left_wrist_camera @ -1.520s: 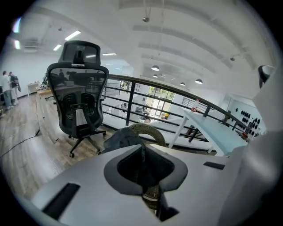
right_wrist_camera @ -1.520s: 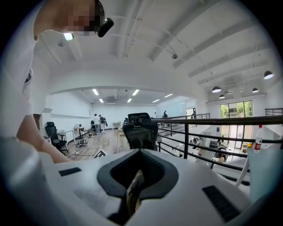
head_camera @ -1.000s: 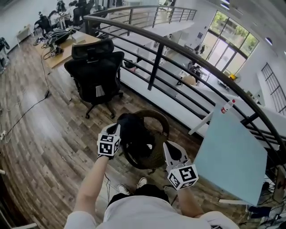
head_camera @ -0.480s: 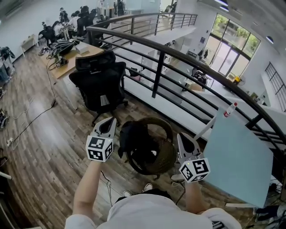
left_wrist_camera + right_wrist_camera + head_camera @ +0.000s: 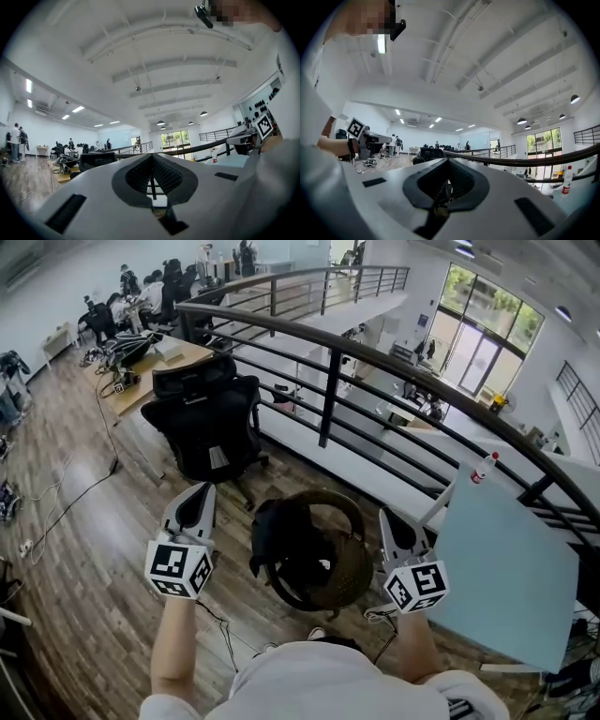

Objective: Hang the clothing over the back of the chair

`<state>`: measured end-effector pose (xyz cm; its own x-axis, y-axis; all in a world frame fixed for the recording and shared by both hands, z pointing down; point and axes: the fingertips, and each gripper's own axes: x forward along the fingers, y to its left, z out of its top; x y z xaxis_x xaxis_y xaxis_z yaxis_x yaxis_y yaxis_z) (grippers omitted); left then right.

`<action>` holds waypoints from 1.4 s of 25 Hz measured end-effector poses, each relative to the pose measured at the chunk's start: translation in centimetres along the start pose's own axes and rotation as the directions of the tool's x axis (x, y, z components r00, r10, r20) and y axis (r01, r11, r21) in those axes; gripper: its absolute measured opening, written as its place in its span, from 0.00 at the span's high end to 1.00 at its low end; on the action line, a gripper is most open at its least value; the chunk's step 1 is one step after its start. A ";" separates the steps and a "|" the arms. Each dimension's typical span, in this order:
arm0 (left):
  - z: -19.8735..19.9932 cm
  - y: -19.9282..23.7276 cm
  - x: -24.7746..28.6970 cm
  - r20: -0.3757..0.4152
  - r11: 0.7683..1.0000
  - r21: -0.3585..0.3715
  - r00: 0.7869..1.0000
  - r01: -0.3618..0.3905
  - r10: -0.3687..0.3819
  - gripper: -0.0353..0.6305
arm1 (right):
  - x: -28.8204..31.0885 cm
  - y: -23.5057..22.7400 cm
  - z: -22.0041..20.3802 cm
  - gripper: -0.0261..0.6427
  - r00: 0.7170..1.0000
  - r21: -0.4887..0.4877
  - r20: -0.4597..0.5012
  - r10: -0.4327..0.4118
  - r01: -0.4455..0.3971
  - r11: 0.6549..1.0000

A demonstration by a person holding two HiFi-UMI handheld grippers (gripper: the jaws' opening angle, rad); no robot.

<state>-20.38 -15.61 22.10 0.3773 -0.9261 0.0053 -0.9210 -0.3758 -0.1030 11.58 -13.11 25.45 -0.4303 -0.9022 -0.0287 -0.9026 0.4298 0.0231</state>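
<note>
Place: I read this as an open-plan office with a lab corner, set on an upper level.
Railing: a black metal railing (image 5: 329, 399) curves past me, and through its bars I look down on a lower floor (image 5: 398, 413).
Floor: wood planks (image 5: 66, 587), with a cable (image 5: 70, 493) trailing across them.
Furniture: a black office chair (image 5: 211, 423) stands by a bench (image 5: 187, 351) loaded with gear (image 5: 131, 348).
People: I see several people (image 5: 141, 301) at desks at the far end.
Light: tall windows (image 5: 483, 334) with green outside, and round pendant lamps (image 5: 203, 113) under a white beamed ceiling (image 5: 154, 61).
</note>
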 end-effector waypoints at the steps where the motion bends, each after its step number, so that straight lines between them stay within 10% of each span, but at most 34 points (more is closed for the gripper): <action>1: 0.5 0.4 -0.6 0.012 1.000 -0.003 1.000 -0.012 0.012 0.91 | 0.1 -0.3 0.0 0.93 1.000 0.000 0.002 -0.003 0.003 1.000; 15: 4.5 4.5 -9.2 0.130 0.978 0.000 0.970 -0.209 0.208 0.91 | 1.2 -3.7 1.9 0.93 0.999 -0.021 0.031 -0.029 0.030 0.999; 35: -0.8 4.5 -19.0 0.092 0.889 -0.100 0.885 -0.447 0.456 0.91 | -2.9 -6.2 0.1 0.93 0.988 0.023 -0.021 -0.156 0.157 0.987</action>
<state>-31.80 0.21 22.34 -0.0769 -0.9880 -0.1342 -0.9970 0.0769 0.0056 18.45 -13.18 25.30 -0.2839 -0.9588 -0.0107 -0.9588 0.2839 -0.0051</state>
